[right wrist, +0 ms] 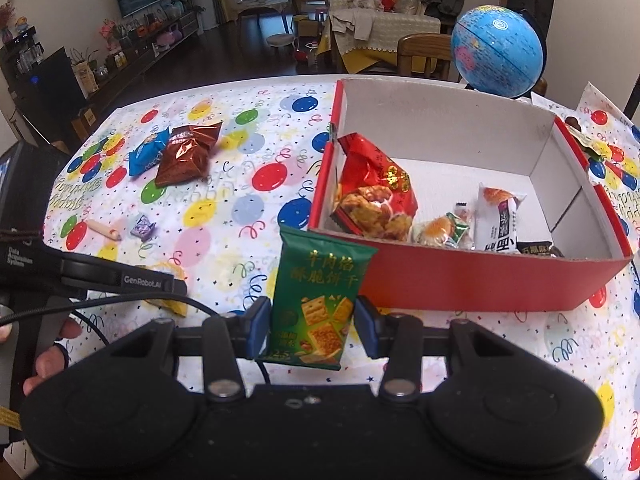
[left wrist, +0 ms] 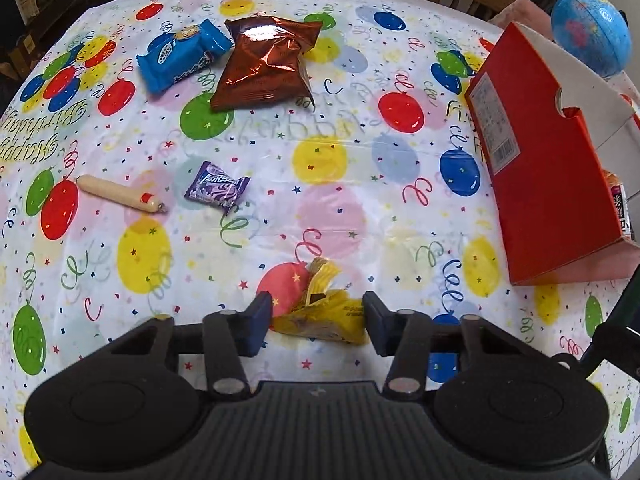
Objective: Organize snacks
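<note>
Left wrist view: left gripper (left wrist: pixel 318 322) points down at a yellow packet (left wrist: pixel 324 316) lying on the balloon tablecloth (left wrist: pixel 328 200). The packet sits between the pads; the right-hand pad touches its edge, but whether the left-hand pad presses it can't be told, and its near end is hidden under the gripper body. Ahead lie a purple candy (left wrist: pixel 218 187), a pale sausage stick (left wrist: pixel 120 193), a blue packet (left wrist: pixel 182 56) and a brown bag (left wrist: pixel 266 63). To the right the red box (left wrist: pixel 548 168) shows only its outer wall; its contents are cut off, apart from one wrapper edge.

Right wrist view: right gripper (right wrist: pixel 310 326) is clamped on an upright green biscuit packet (right wrist: pixel 318 300), just short of the box's near wall. This view alone shows the inside of the box: a red snack bag (right wrist: pixel 374 196), small wrapped sweets (right wrist: pixel 442 230), a white bar (right wrist: pixel 498 216) and a dark item (right wrist: pixel 536 249), mostly hidden. Left gripper arm covers most of the yellow packet here. A globe (right wrist: pixel 498 50) stands behind the box.
</note>
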The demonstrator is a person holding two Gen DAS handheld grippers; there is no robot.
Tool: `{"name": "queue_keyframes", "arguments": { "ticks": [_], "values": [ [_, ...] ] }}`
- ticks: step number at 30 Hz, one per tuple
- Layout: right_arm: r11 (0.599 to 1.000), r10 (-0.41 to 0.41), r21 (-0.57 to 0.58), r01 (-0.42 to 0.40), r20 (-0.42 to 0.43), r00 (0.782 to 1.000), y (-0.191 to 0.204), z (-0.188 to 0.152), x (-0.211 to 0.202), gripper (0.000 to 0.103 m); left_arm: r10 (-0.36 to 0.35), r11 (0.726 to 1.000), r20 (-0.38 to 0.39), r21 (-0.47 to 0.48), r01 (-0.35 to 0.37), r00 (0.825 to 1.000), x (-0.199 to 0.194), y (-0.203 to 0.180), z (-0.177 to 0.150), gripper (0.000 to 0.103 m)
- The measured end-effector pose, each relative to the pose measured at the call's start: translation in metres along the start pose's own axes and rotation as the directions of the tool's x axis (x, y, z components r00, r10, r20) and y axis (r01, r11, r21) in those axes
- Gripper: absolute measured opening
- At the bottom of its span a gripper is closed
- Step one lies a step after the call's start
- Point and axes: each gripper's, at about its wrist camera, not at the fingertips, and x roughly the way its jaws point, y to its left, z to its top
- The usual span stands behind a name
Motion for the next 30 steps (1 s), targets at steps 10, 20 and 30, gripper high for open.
{"name": "queue_keyframes", "arguments": {
  "ticks": [10,20,30],
  "values": [
    [1.000,0.011,0.014,-0.011,0.037,0.999,-0.010,0.007,-0.015,0.044,-0.042,0.999,0.060,-0.020,0.043,0.997,-0.045,-0.005,0.005,0.036],
    [0.999,0.006,0.030,-0.011,0.148,0.989,-0.033,0.030,-0.048,0.044,-0.078,0.996,0.207,0.062,0.066,0.975,-0.118,-0.053,0.023,0.036],
    [0.998,-0.034,0.059,0.022,0.205,0.978,-0.072,0.046,-0.063,0.044,-0.124,0.981,0.252,0.178,0.080,0.960,-0.146,-0.123,0.032,0.036]
  ]
}}
